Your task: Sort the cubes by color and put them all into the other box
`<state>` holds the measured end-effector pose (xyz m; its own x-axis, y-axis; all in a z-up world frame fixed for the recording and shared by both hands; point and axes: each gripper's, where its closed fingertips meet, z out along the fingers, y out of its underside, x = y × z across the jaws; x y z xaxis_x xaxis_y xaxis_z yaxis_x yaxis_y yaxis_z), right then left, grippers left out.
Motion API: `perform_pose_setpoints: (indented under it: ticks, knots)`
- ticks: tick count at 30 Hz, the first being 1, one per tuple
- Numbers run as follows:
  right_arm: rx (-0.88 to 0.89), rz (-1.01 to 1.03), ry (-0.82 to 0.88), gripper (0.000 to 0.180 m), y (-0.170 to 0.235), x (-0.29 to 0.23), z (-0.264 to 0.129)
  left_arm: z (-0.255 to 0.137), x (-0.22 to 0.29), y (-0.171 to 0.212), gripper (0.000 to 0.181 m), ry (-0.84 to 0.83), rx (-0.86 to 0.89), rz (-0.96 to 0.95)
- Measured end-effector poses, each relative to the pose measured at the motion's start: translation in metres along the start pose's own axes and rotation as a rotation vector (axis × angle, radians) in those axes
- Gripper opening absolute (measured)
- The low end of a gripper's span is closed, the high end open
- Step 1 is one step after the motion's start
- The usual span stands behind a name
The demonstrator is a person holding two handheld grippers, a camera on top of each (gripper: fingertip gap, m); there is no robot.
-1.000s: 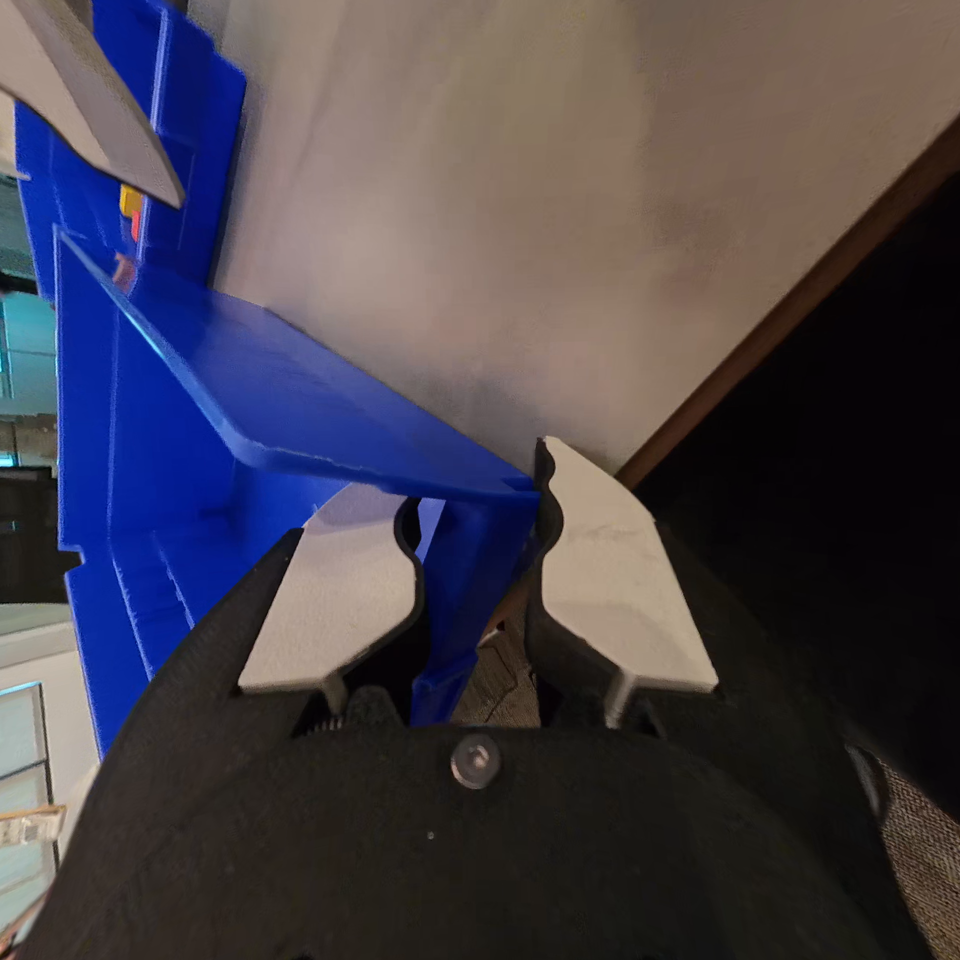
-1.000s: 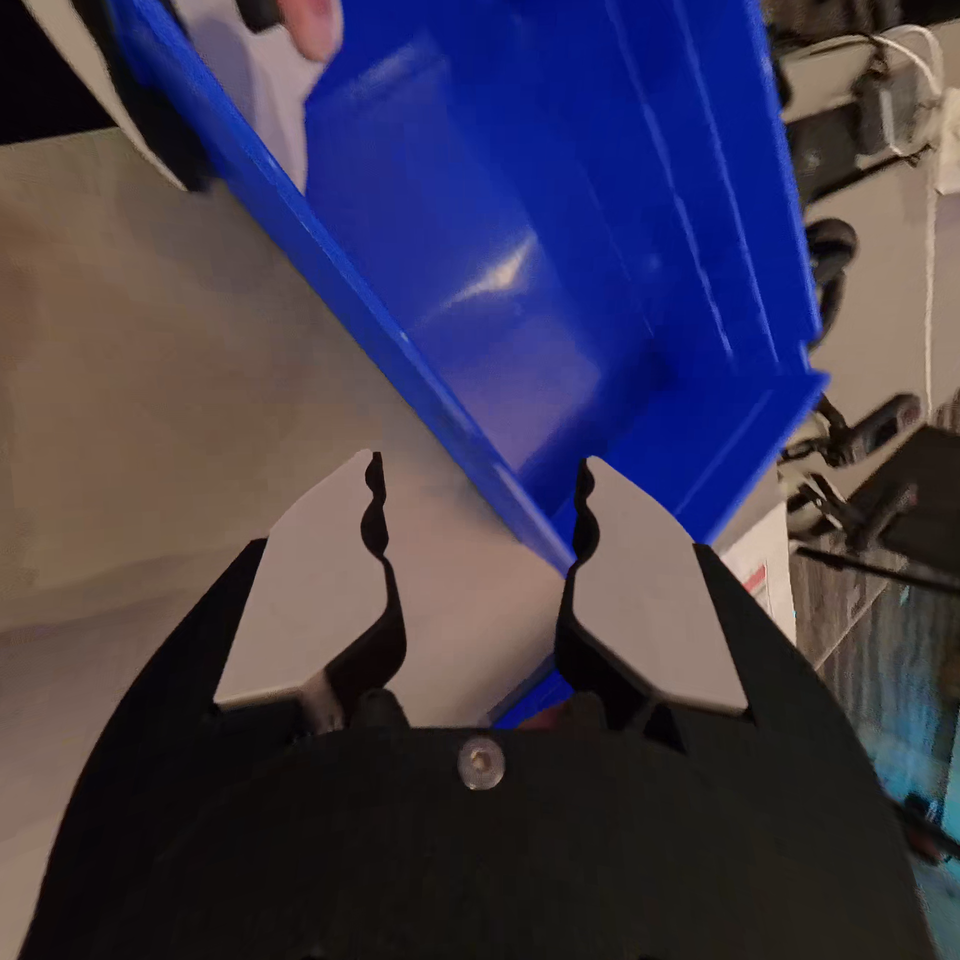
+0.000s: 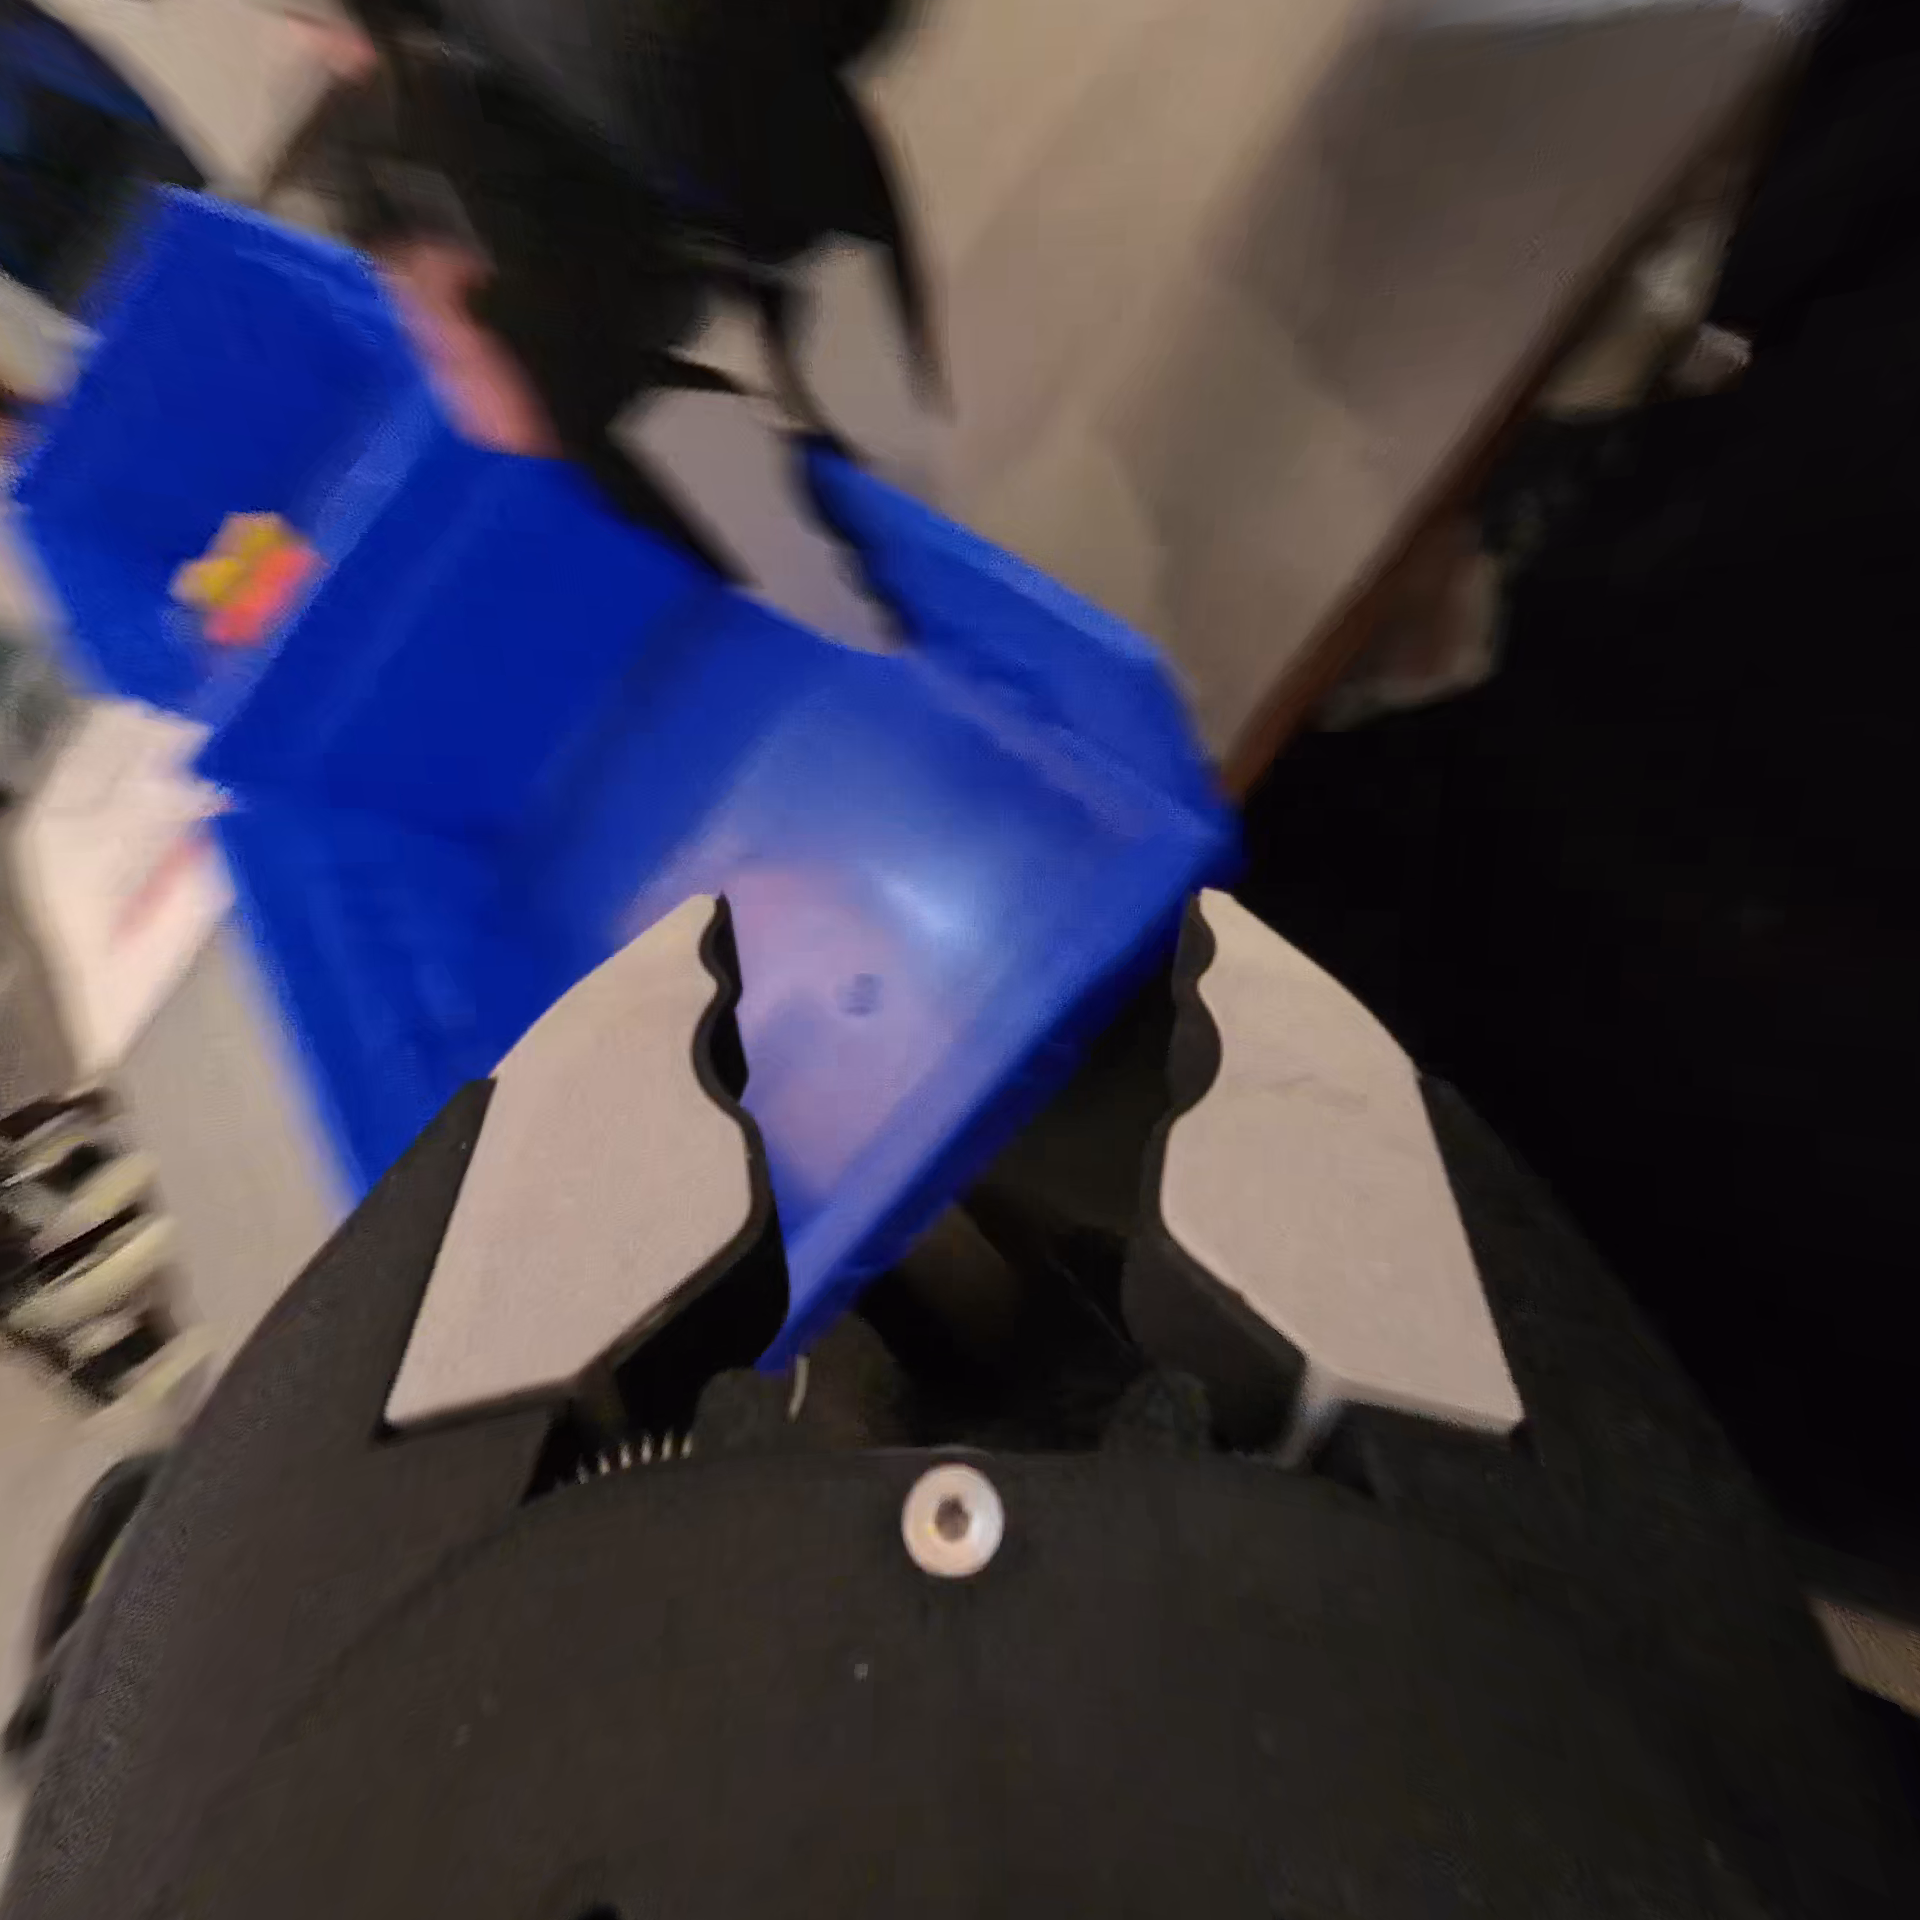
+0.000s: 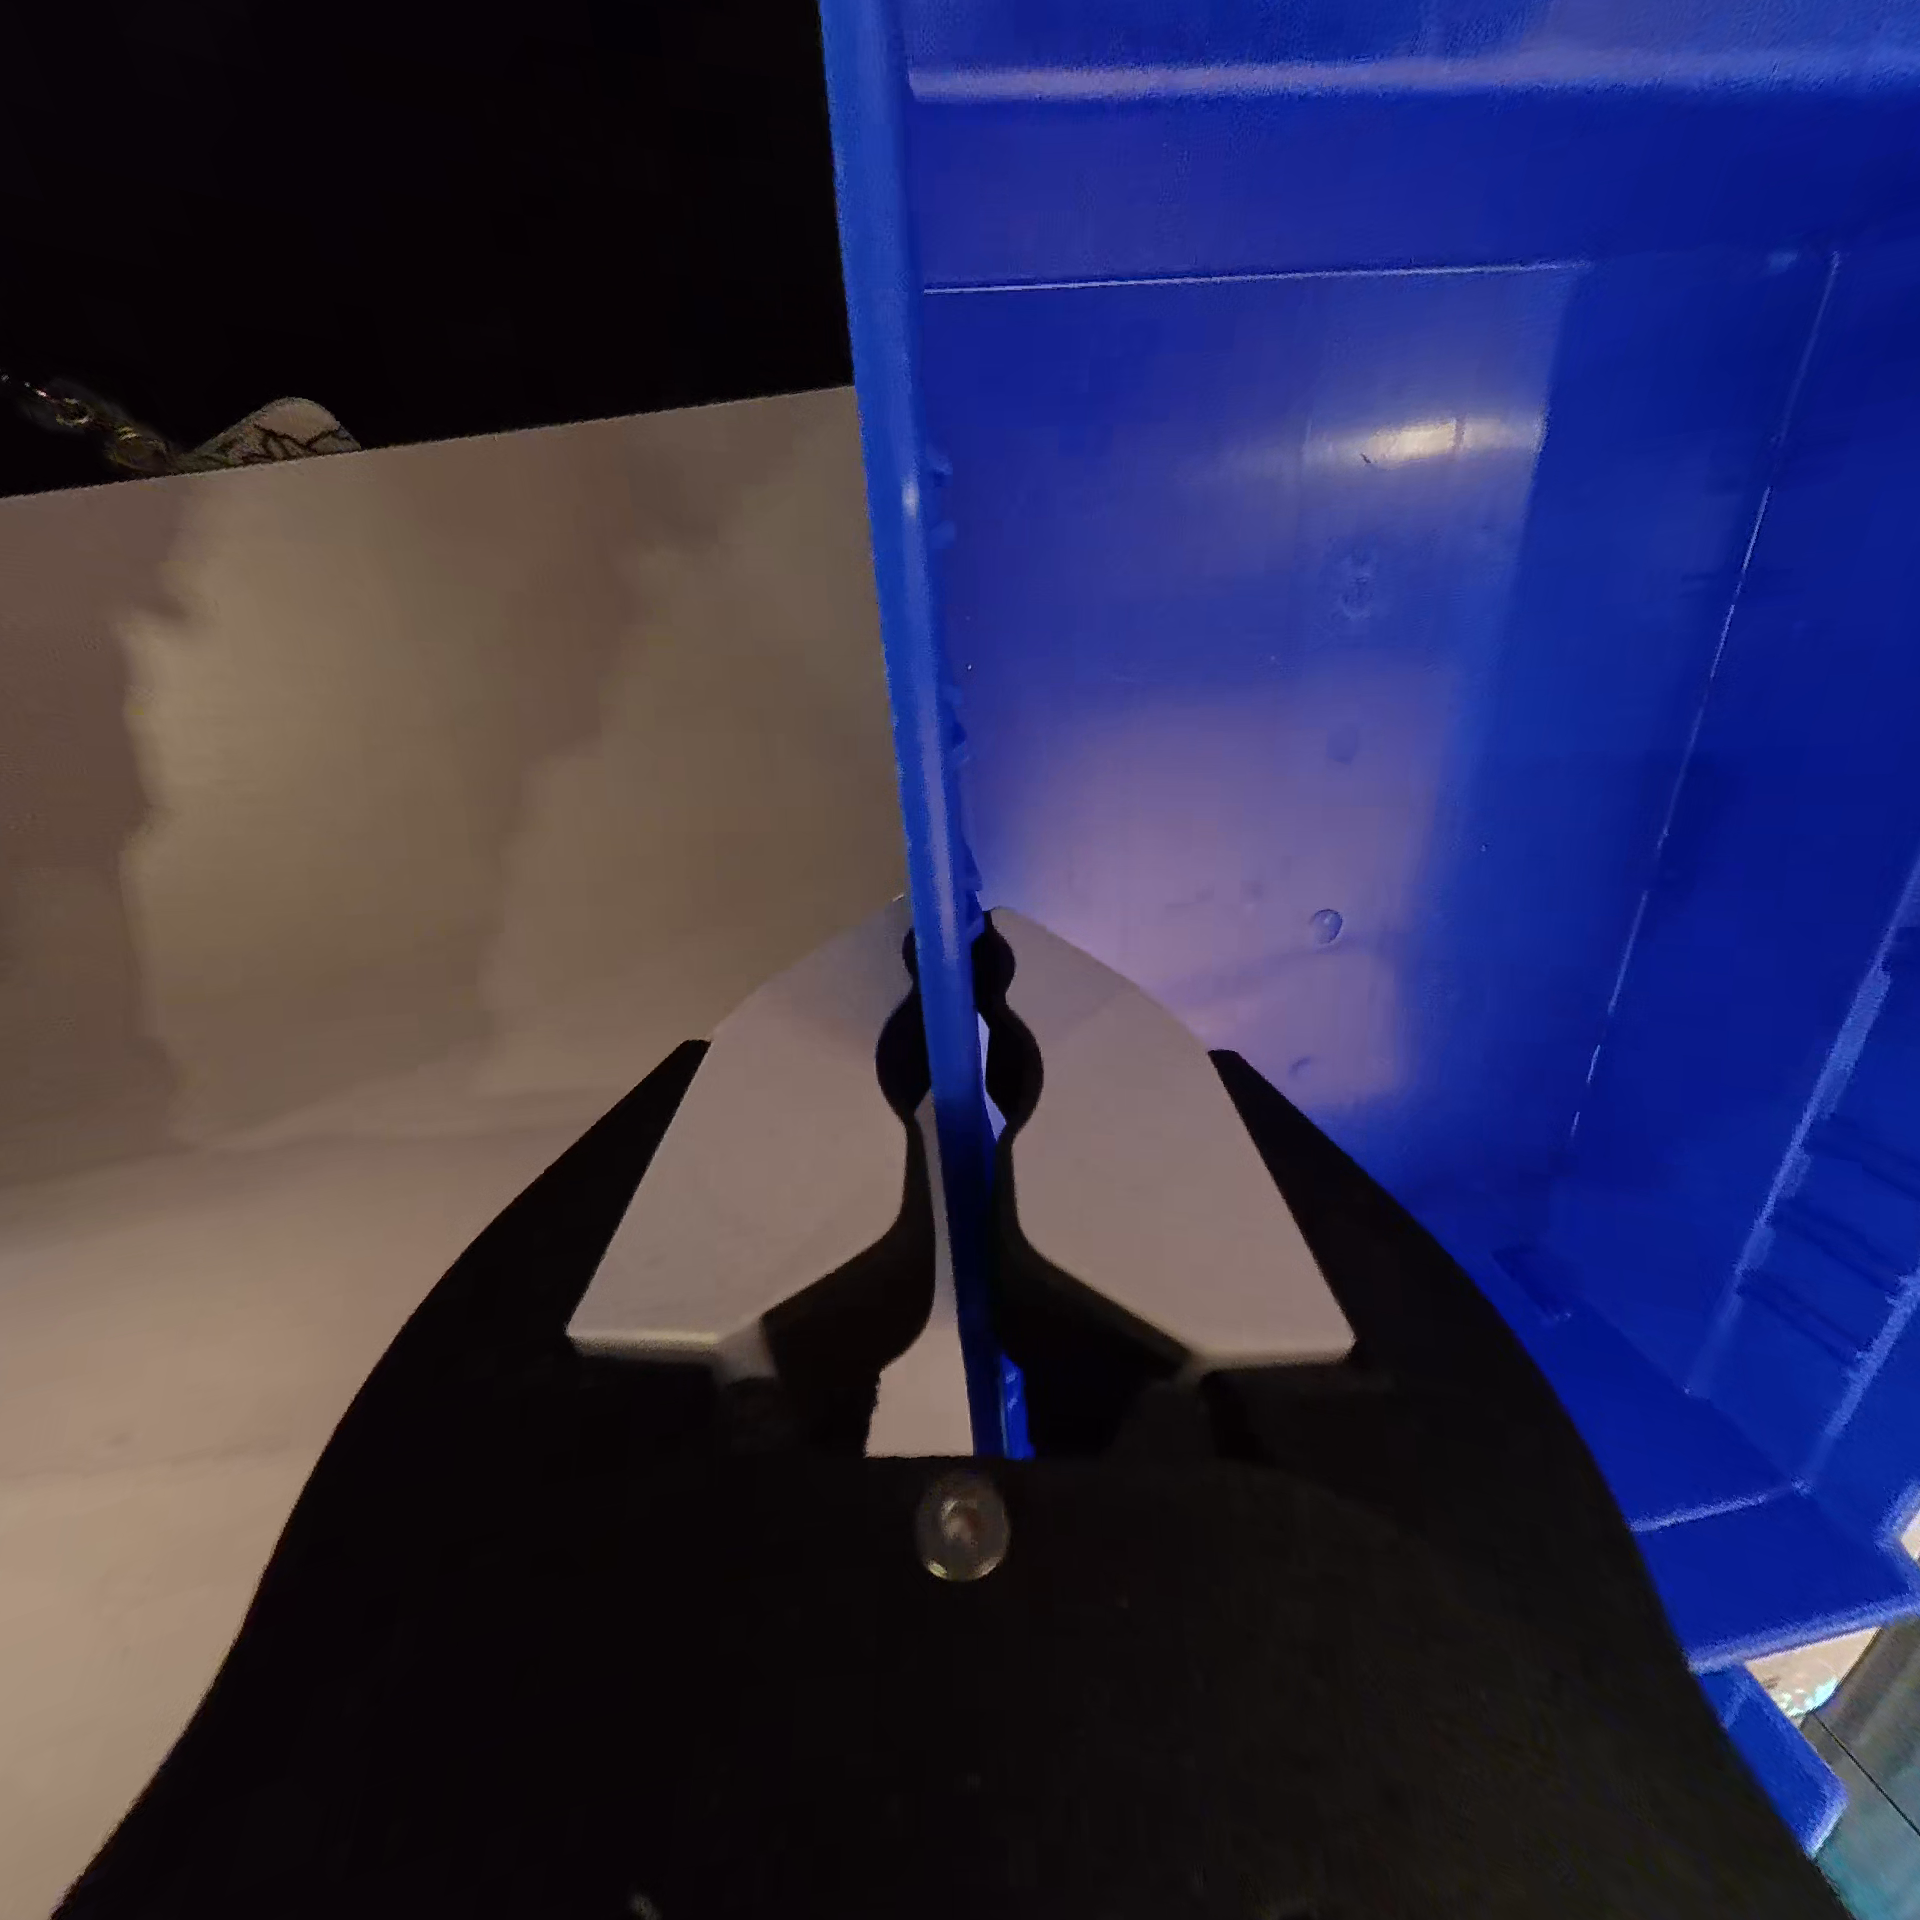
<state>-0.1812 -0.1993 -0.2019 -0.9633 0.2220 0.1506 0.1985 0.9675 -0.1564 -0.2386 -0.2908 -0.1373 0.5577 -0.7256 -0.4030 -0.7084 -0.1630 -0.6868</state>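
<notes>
Right gripper (image 4: 948,935) pinches the rim of an empty blue plastic box (image 4: 1299,727).
Left gripper (image 3: 956,925) spread; blurred red-yellow cubes (image 3: 249,577) sit in another blue bin (image 3: 343,623); sorting looks nearly done.

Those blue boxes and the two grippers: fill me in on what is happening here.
A person is working with two handheld grippers. The right gripper is shut on the side wall of an empty blue box over a pale table. The left gripper is open, with that box's corner between its fingers, not clamped. The left wrist view is badly blurred; farther off, a second blue box holds red and yellow cubes.
</notes>
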Motion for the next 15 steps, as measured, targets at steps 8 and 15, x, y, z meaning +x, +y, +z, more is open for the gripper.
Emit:
perform_pose_setpoints:
  ticks: [8, 15]
  knots:
    - [-0.002, 0.009, 0.009, 0.005, -0.004, -0.011, -0.001, 0.014, -0.151, 0.027, 0.071, -0.31, -0.165, -0.298]
    - [0.001, 0.01, 0.018, 0.005, -0.007, -0.021, -0.003, 0.066, -0.17, 0.082, 0.061, -0.062, -0.46, -0.515]
